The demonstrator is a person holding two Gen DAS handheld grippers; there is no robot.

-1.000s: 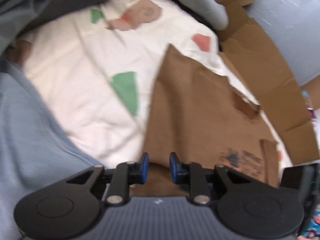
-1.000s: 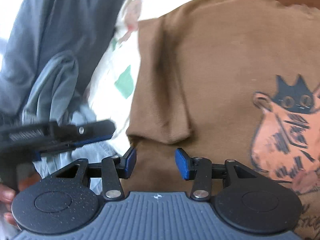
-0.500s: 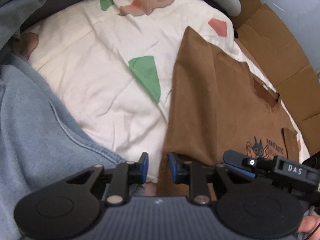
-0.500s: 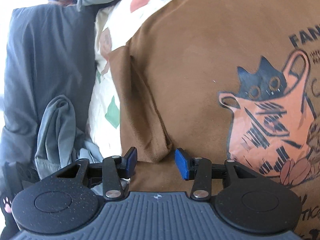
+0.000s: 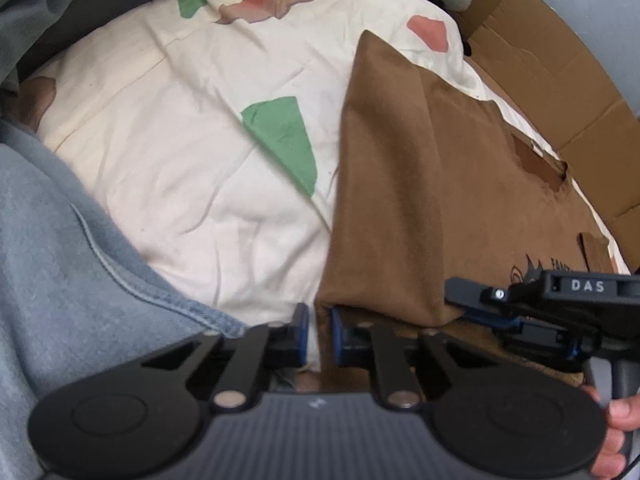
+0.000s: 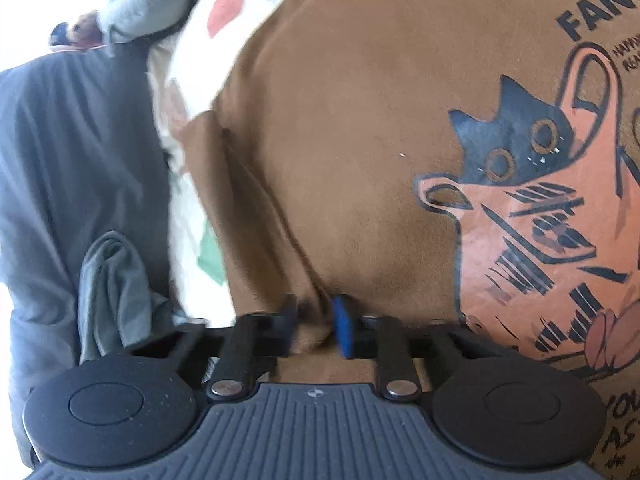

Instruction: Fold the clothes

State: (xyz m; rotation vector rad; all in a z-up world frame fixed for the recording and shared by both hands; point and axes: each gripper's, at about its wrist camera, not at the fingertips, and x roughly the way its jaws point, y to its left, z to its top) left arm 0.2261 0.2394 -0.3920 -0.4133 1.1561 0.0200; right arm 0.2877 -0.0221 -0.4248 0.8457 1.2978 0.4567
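Observation:
A brown T-shirt [image 5: 440, 184] with a cat print [image 6: 520, 200] lies flat on a cream sheet [image 5: 192, 152]. Its left side is folded inward, making a long flap [image 6: 256, 208]. My left gripper [image 5: 319, 334] sits at the shirt's near left corner, its blue pads almost together with the brown edge pinched between them. My right gripper [image 6: 314, 324] has closed on the bunched near end of the folded flap. In the left wrist view the right gripper [image 5: 460, 304] shows at the lower right, biting the same folded edge a short way along the hem.
Blue denim [image 5: 60, 280] lies at the left beside the sheet. Flattened cardboard [image 5: 560, 80] runs along the far right. Dark grey fabric [image 6: 80, 152] and a crumpled grey garment [image 6: 112, 280] lie left of the shirt. A person's hand [image 5: 616, 412] holds the right gripper's handle.
Both grippers have closed from open onto the shirt's near edge. The right gripper moved forward onto the folded flap, and its body came further into the left wrist view.

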